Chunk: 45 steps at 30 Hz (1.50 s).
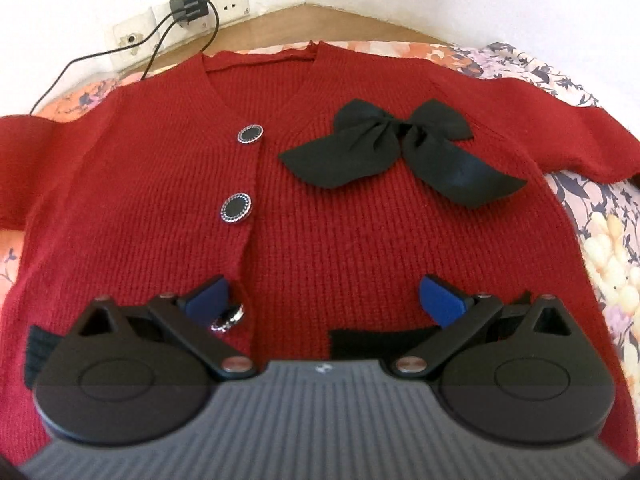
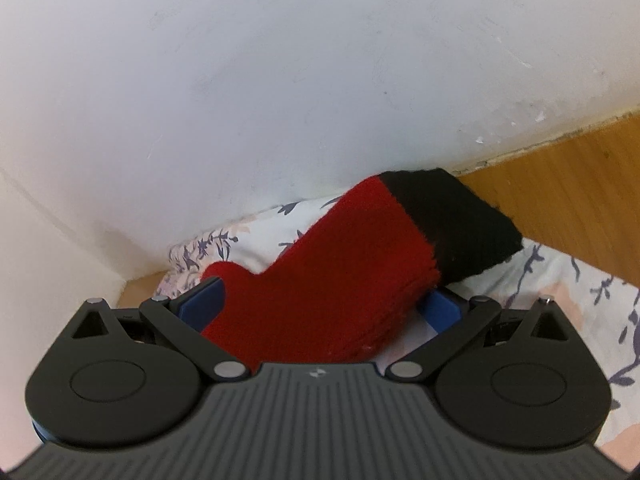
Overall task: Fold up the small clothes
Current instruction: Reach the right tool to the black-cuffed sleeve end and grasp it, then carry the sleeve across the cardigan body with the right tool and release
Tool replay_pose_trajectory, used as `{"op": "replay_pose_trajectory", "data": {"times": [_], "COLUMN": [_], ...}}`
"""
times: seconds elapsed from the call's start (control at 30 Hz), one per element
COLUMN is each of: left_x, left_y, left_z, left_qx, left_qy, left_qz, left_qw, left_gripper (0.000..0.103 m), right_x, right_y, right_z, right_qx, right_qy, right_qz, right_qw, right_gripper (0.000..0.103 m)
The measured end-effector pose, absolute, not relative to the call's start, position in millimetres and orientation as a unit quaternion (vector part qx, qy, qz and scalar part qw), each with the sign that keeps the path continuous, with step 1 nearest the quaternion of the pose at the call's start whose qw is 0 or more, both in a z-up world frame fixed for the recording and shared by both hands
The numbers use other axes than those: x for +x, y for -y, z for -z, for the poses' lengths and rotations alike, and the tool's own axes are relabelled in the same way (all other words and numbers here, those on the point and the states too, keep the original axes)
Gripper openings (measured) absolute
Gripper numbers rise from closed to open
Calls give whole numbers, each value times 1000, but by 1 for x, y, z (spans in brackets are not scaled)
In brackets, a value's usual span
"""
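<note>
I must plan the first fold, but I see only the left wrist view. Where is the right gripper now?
Observer: The right gripper has the red sleeve between its fingers, near the black cuff.
Operator: Is it closed on the sleeve?
Observer: The blue pads stand wide apart; the sleeve only lies between them.
Operator: What is behind that sleeve?
Observer: A white wall and a strip of wooden surface beside the floral sheet.
</note>
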State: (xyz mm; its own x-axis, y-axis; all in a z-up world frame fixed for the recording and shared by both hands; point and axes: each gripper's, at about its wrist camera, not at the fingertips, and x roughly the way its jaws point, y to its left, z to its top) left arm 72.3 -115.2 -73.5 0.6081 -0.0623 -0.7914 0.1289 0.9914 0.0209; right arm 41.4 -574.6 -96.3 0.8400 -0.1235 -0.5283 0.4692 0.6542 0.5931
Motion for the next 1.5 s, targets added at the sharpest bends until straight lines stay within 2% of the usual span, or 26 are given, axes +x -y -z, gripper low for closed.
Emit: {"op": "replay_pose_trajectory", "data": {"times": [0.07, 0.13, 0.2, 0.23, 0.27, 0.3, 0.33, 0.37, 0.4, 0.53, 0.83, 1.07, 1.5], "left_x": [71, 70, 71, 71, 71, 71, 71, 70, 70, 74, 75, 71, 73], "left_y": [115, 115, 115, 115, 115, 116, 116, 117, 117, 116, 99, 73, 4], "left_z": [75, 75, 75, 75, 75, 76, 76, 76, 76, 74, 63, 42, 26], "left_qx": [39, 41, 40, 39, 39, 39, 39, 40, 40, 40, 22, 22, 22], "left_qy": [-436, -435, -436, -437, -438, -437, -437, -436, -437, -447, -460, -438, -414], "left_qz": [54, 55, 55, 55, 54, 53, 52, 51, 51, 57, 75, 80, 75], "left_qw": [898, 898, 897, 897, 897, 897, 897, 898, 897, 892, 885, 895, 907], "left_gripper": [103, 103, 103, 103, 103, 103, 103, 103, 103, 103, 103, 103, 103], "right_x": [43, 45, 44, 45, 46, 48, 49, 50, 50, 40, 25, 37, 64], "right_y": [573, 571, 571, 571, 572, 573, 574, 575, 576, 576, 560, 505, 387], "right_z": [97, 98, 97, 97, 98, 99, 100, 102, 103, 96, 33, 7, 2], "right_qx": [373, 366, 356, 352, 350, 351, 351, 353, 357, 365, 341, 326, 288], "right_qy": [-223, -220, -222, -223, -224, -226, -228, -233, -236, -203, -113, -106, -129], "right_qz": [170, 179, 195, 203, 209, 213, 217, 222, 225, 217, 189, 147, 87], "right_qw": [884, 886, 887, 886, 885, 884, 882, 878, 875, 882, 914, 928, 945], "right_gripper": [103, 96, 76, 71, 60, 43, 34, 18, 13, 11, 11, 11, 11]}}
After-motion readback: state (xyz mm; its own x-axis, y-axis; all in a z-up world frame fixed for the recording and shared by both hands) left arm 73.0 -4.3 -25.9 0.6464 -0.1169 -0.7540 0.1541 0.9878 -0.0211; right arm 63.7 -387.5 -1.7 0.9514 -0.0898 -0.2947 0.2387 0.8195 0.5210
